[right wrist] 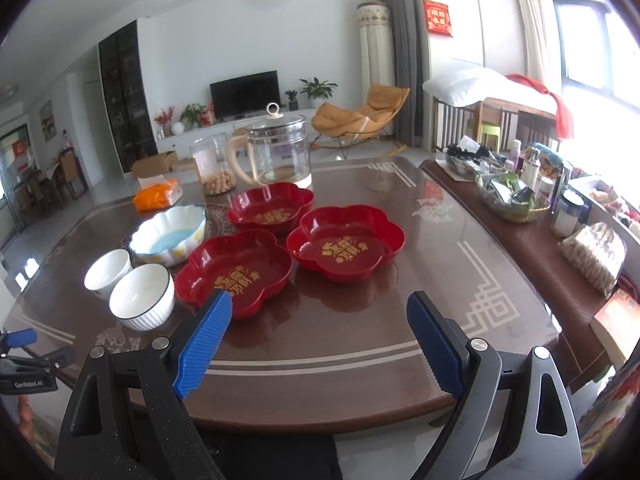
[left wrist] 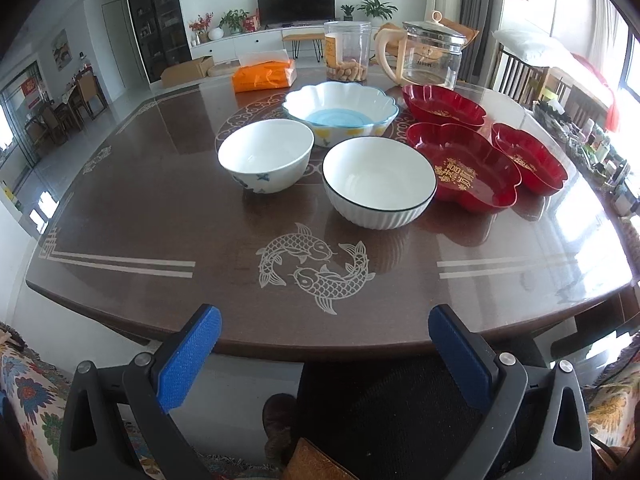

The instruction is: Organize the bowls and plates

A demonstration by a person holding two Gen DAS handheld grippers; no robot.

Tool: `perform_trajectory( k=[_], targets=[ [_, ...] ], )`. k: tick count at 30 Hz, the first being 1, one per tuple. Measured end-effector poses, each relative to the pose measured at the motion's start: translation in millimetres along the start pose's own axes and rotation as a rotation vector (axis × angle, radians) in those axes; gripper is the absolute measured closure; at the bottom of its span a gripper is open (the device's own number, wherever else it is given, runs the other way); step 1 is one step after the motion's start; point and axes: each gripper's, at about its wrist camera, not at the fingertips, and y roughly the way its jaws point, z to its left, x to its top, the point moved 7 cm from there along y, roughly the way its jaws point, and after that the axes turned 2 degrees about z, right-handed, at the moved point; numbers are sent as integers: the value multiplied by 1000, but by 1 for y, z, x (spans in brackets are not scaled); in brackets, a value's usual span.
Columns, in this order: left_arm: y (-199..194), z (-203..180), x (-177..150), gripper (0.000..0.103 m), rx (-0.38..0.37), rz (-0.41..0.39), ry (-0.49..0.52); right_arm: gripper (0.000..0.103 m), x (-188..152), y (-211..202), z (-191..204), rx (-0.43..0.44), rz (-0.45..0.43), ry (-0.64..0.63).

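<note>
Both tools are held short of the near edge of the worktop (left wrist: 160, 216), each with its blue pads spread wide and nothing between them: the left tool (left wrist: 325, 344) faces the bowls, the right tool (right wrist: 319, 330) faces the red dishes. No item has been gripped, so the task is judged to be at its start. Three bowls are grouped at centre: a plain white bowl with blue motifs (left wrist: 266, 154), a ribbed white bowl with a dark rim (left wrist: 379, 181) just beside it, and behind them a scalloped bowl with a blue interior (left wrist: 341, 109). Three red flower-shaped plates (right wrist: 234, 270) (right wrist: 345, 242) (right wrist: 270, 208) lie close together to the right, the nearest almost touching the ribbed bowl. A glass kettle (right wrist: 280, 152), a snack jar (left wrist: 346, 50) and an orange tissue pack (left wrist: 265, 74) stand at the far side and are not part of the task. Stacking like with like is judged the sensible course. A rim grip is advised, one pad inside and one outside the wall, applied on the side facing away from neighbouring items. Glazed and glossy surfaces are likely to slip, so firm closure and a level lift are recommended.
</note>
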Motion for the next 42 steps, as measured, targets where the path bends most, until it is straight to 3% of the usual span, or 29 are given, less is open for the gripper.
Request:
perform_trajectory(
  k=[3, 8, 16, 26, 29, 33, 37, 39, 42],
  targets=[
    [4, -6, -11, 0, -34, 29, 0, 12, -2, 4, 9, 26, 8, -37],
    [9, -1, -13, 0, -13, 68, -36, 12, -17, 22, 22, 82, 113, -57],
    [14, 23, 4, 0, 62, 30, -56, 12, -29, 31, 31, 179, 175, -43],
    [25, 15, 21, 0, 2, 27, -53, 12, -39, 53, 27, 144, 266, -12],
    [27, -1, 49, 0, -88, 28, -37, 12, -40, 62, 21, 128, 299, 8],
    [37, -36, 114, 0, -253, 46, 21, 12, -25, 71, 17, 130, 305, 11],
    [70, -77, 174, 0, -373, 138, 84, 12, -5, 81, 15, 127, 294, 2],
    [89, -98, 198, 0, -391, 176, 126, 12, -2, 91, 14, 134, 316, 8],
    [113, -123, 224, 1, -349, 176, 248, 12, -5, 112, 11, 137, 384, 30]
  ],
)
